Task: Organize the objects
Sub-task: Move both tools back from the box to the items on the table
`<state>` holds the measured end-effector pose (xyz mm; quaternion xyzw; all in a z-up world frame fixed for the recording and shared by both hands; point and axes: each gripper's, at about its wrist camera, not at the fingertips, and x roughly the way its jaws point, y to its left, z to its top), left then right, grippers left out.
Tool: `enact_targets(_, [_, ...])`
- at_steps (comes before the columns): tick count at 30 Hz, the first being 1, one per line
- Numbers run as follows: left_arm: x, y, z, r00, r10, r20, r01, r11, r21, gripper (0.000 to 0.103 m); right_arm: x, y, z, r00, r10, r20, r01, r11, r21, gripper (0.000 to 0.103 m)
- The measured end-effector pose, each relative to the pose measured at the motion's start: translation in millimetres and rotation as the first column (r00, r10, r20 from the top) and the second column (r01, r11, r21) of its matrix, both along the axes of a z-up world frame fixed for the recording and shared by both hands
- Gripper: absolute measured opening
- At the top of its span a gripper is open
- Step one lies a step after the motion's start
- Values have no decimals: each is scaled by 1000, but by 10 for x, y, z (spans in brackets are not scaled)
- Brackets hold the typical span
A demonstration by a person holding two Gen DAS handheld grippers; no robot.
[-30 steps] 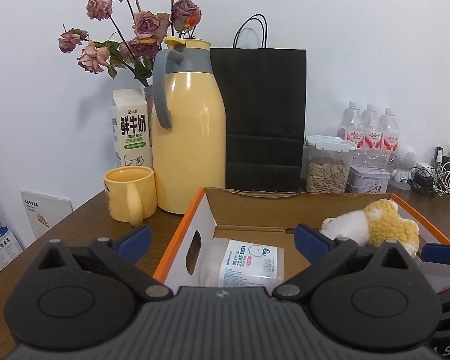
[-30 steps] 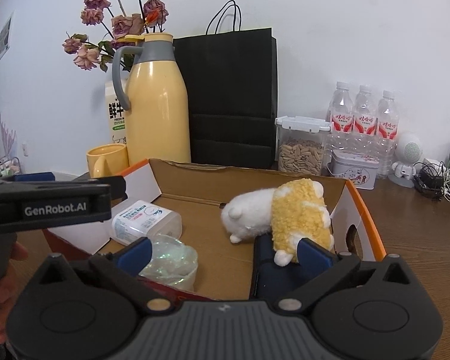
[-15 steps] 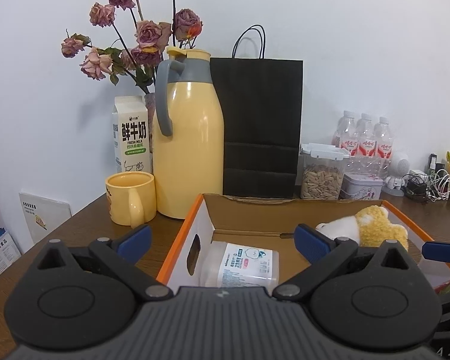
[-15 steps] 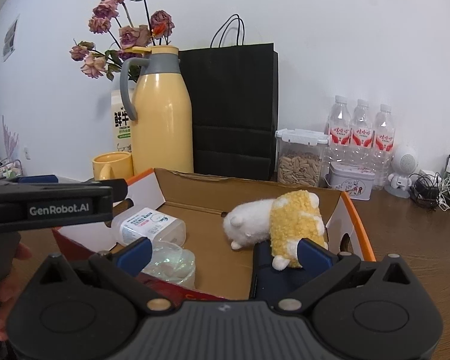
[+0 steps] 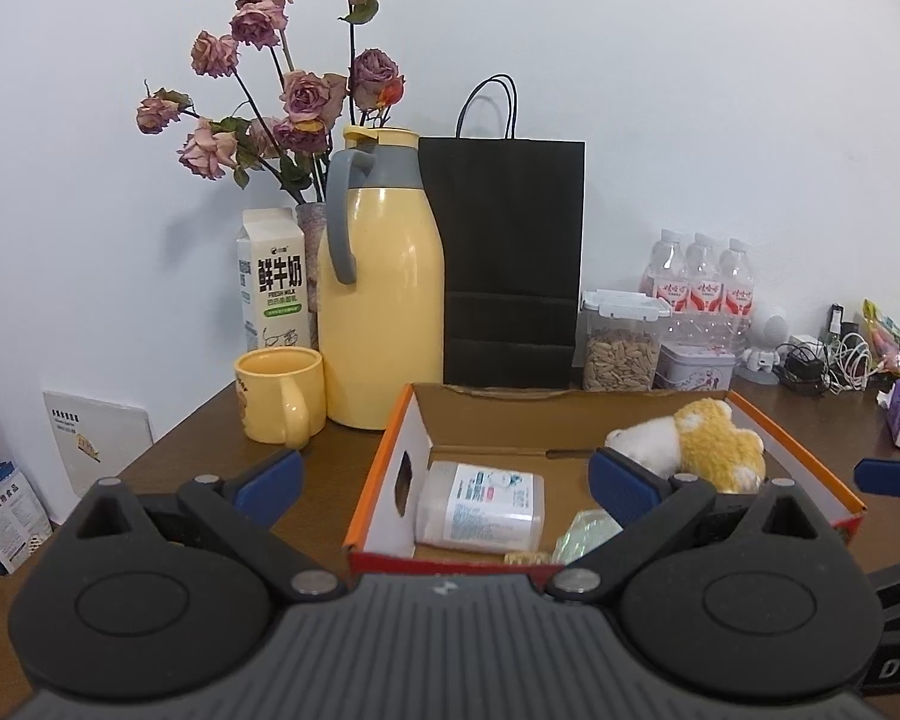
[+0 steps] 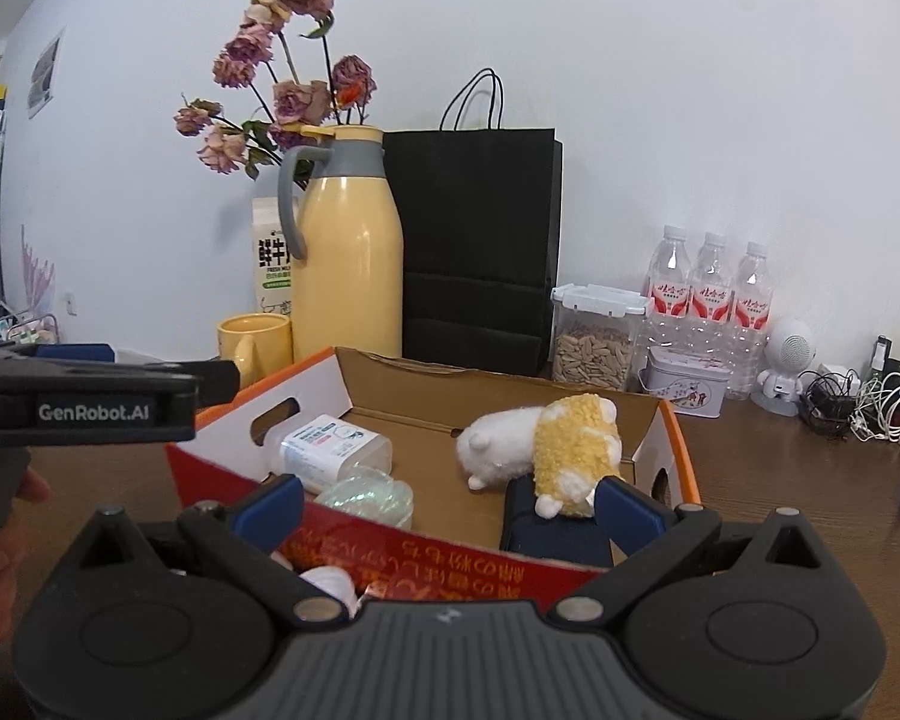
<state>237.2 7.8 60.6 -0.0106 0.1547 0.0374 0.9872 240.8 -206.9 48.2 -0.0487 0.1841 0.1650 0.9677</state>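
Landmark: the cardboard box (image 6: 669, 438) on the table (image 6: 780, 480). The plush toy (image 6: 546, 444) lies inside it, towards the right wall, partly resting on a dark blue case (image 6: 555, 525). Judged light, soft and compressible, not fragile; a pinch across its yellow midsection should hold best. Its long axis runs across the box, white end pointing to the left wall. The plastic bottle (image 5: 480, 504) lies on its side by the left wall, probably light, rigid, somewhat slick. Left gripper (image 5: 444, 483) and right gripper (image 6: 447, 501) both stand wide apart before the box's near wall, holding nothing.
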Motion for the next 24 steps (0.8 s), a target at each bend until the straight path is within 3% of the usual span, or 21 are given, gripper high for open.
enact_targets(12, [-451, 138, -10, 997, -14, -74, 16, 1000, 25, 103, -525, -224, -60, 999, -17, -44, 17, 1000, -8, 103])
enact_targets(24, [-844, 319, -212, 987, 19, -160, -14, 999, 30, 103, -829, -252, -320, 990, 11, -138, -12, 1000, -8, 103])
